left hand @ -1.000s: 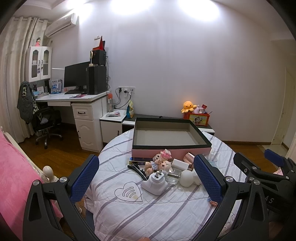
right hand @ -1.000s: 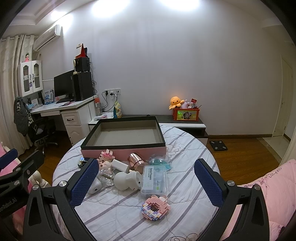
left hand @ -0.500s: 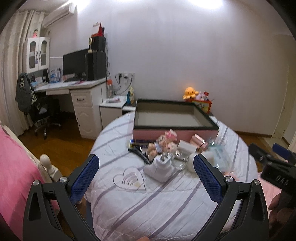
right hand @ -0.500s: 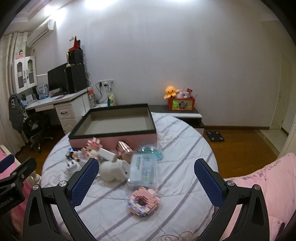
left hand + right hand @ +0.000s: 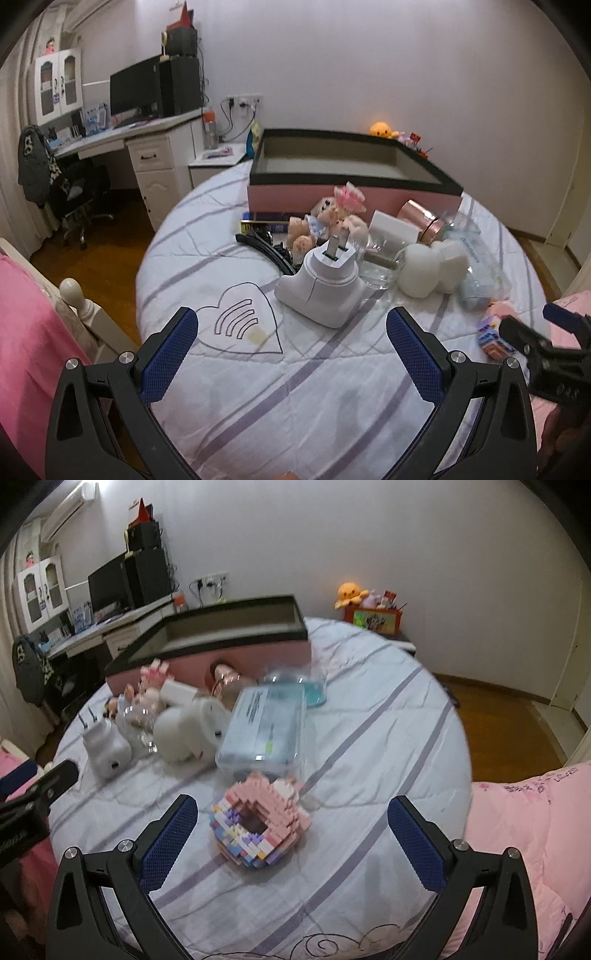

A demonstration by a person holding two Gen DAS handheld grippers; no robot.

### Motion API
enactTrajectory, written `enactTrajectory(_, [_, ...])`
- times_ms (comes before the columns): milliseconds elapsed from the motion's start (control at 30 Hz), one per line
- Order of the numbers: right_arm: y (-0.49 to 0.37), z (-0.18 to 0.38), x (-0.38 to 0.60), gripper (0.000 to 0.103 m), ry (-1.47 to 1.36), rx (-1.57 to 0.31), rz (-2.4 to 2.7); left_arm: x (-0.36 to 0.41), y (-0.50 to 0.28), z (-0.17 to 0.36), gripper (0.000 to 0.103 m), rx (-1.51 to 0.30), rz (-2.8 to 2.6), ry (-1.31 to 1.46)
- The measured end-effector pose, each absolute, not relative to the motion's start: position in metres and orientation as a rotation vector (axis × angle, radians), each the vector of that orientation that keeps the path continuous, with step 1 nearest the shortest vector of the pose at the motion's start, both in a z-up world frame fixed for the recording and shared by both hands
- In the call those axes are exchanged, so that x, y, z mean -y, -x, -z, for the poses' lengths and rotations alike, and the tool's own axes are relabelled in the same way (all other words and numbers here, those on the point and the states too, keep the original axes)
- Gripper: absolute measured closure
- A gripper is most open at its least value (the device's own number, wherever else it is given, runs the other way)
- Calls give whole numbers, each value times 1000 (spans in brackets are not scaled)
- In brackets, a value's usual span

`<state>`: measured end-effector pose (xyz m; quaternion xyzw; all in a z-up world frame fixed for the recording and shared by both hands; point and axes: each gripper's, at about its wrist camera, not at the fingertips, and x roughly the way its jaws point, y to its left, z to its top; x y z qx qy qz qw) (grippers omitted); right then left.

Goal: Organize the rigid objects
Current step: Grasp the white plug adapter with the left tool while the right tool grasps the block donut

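A pink box with a black rim (image 5: pixel 354 192) stands open at the back of the round table; it also shows in the right wrist view (image 5: pixel 236 642). In front of it lies a heap: a white plug adapter (image 5: pixel 321 284), a plush doll (image 5: pixel 332 218), a white round toy (image 5: pixel 424 269), a copper cylinder (image 5: pixel 421 221), a clear plastic case (image 5: pixel 266 731) and a pink brick-built donut (image 5: pixel 258 819). My left gripper (image 5: pixel 291 350) is open and empty, short of the adapter. My right gripper (image 5: pixel 293 834) is open and empty, with the donut between its fingers' line.
The table wears a white quilt with purple stripes (image 5: pixel 295 387). A pink bed (image 5: pixel 524 819) lies to the right and another pink bedding edge (image 5: pixel 26 332) to the left. A desk with monitor (image 5: pixel 140 110) stands at the back left.
Both grippers have moved forward and down toward the table. The adapter and the donut now look much closer. Nothing was grasped.
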<state>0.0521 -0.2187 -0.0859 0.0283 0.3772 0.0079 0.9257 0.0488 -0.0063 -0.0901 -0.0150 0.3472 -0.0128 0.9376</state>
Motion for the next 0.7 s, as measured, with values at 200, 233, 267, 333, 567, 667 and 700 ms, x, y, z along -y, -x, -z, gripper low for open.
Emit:
enactTrajectory(200, [-59,108,220,0,-62,-817,-28,11,-73,101,0,-762,36,34])
enactTrajectory(233, [-59,109,219,0,-55,-814,-28,12,-79,104,0,-780,30,33])
enactTrajectory(267, [-59,110,219,0,-47,-810,-31,12,-83,106,0,-791,24,34])
enactTrajectory(333, [-58,111,219,3,-37,-804,-33,12,-93,113,0,-824,10,37])
enactTrajectory(567, [-54,110,214,23,-3,-776,-47,6,-107,118,0,-866,42,85])
enactTrajectory(667, [-53,107,213,41,-4,-772,-70,8,-111,117,12,-856,91,86])
enactTrajectory(700, [-54,107,213,42,-2,-774,-74,8,-110,116,24,-849,108,86])
